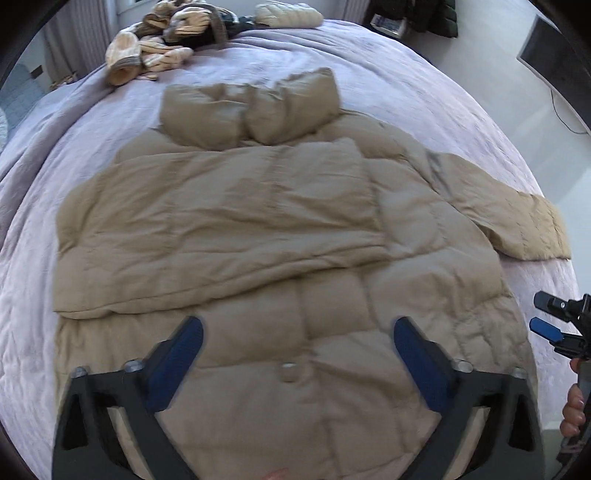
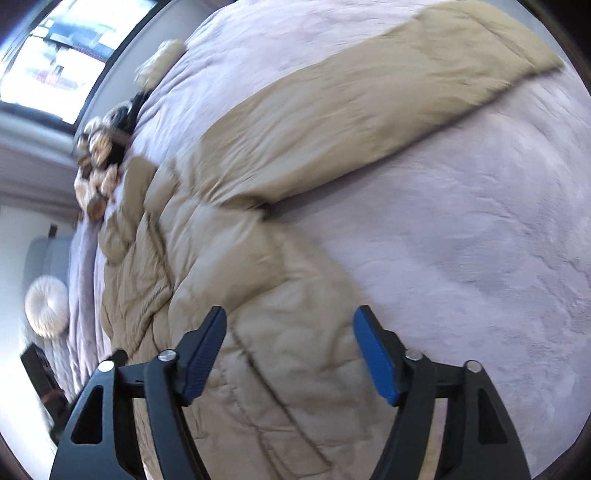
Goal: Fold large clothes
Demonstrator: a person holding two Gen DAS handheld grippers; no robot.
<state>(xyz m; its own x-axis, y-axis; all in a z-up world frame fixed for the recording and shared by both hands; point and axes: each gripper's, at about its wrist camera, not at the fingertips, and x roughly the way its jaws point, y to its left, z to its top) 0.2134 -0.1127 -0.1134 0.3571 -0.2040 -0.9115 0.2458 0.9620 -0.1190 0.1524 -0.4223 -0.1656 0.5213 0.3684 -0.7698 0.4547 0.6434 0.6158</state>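
Note:
A tan puffer jacket lies flat on the lilac bed, hood at the far end. Its left sleeve is folded across the chest; the right sleeve sticks out to the right. My left gripper is open and empty above the jacket's lower hem. My right gripper is open and empty above the jacket's right side edge, with the outstretched sleeve beyond it. The right gripper also shows at the right edge of the left wrist view.
A lilac quilt covers the bed. A heap of beige and dark clothes and a cream puffer item lie at the far end. A round cream cushion sits beside the bed. A floor gap runs along the right side.

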